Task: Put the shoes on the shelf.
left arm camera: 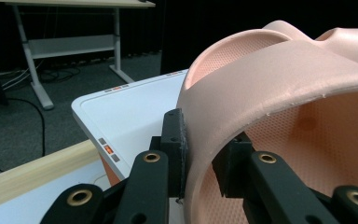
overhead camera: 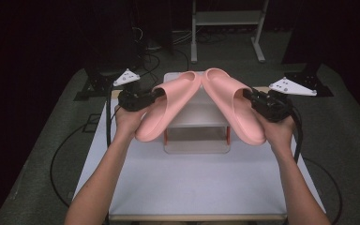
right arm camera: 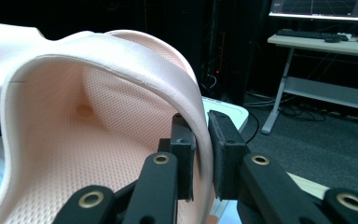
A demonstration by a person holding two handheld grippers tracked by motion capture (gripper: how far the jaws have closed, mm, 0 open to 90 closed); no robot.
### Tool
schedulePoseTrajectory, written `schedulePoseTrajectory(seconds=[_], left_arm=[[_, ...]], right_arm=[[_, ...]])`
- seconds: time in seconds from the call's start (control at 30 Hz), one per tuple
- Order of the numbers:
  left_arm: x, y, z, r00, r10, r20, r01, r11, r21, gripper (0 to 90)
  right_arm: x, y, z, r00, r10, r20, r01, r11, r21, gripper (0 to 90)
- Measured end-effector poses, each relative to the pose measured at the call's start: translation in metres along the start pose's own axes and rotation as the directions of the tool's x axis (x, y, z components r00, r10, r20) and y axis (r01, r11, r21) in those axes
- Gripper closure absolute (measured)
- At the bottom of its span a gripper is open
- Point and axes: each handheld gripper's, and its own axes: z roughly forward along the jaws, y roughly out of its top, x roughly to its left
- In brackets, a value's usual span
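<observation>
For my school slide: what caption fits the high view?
Two grippers, left and right, each hold a pink slipper above a white rack.

A white rectangular surface [overhead camera: 206, 183] with a pale wooden edge strip stands on a dark grey carpeted floor [overhead camera: 342, 140] in a dim room with black walls. Black cables [overhead camera: 58, 159] loop across the carpet. Beyond stands a white metal-framed desk [overhead camera: 227, 18]; the right gripper view shows a lit monitor [right arm camera: 321, 9] and a keyboard [right arm camera: 303, 33].
</observation>
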Motion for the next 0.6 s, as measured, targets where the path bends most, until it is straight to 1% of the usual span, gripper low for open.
schedulePoseTrajectory(seconds=[0.17, 0.33, 0.43, 0.6], left_arm=[[0.004, 0.002, 0.005, 0.9998, -0.01, -0.017, 0.01, 0.9999, 0.008, 75.5], [0.007, 0.002, 0.007, 0.9995, -0.019, -0.025, 0.019, 0.9998, 0.011, 75.4], [0.009, 0.002, 0.01, 0.9989, -0.035, -0.033, 0.035, 0.9993, 0.009, 75.2], [0.009, 0.005, 0.012, 0.9986, -0.033, -0.043, 0.033, 0.9993, 0.015, 75.0]], right_arm=[[-0.002, 0.001, 0.009, 0.9999, 0.011, 0.009, -0.011, 1.0, 0.01, 80.3], [-0.002, 0.001, 0.014, 0.9998, 0.017, 0.012, -0.017, 1.0, 0.018, 80.3], [-0.002, 0.002, 0.018, 0.9997, 0.019, 0.017, -0.019, 1.0, 0.022, 80.2], [-0.002, 0.003, 0.022, 0.9995, 0.019, 0.027, -0.02, 0.999, 0.027, 80.2]])
